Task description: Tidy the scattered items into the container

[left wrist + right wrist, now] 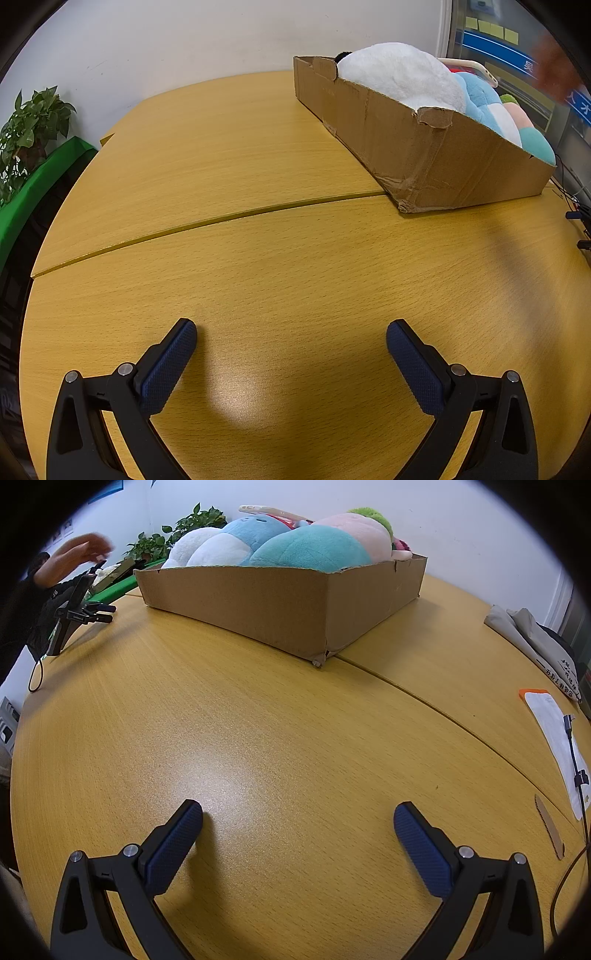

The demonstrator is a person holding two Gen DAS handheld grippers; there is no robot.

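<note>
While both grippers, left (291, 332) and right (298, 814), gape wide and empty, we risk toppling toys (310, 550) heaped above the box (258, 602) rim.

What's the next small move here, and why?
Probably none beyond parking: both tools, left and right, are open and empty over bare table, and the plush toys already sit piled in the cardboard box. No loose toy shows.
</note>
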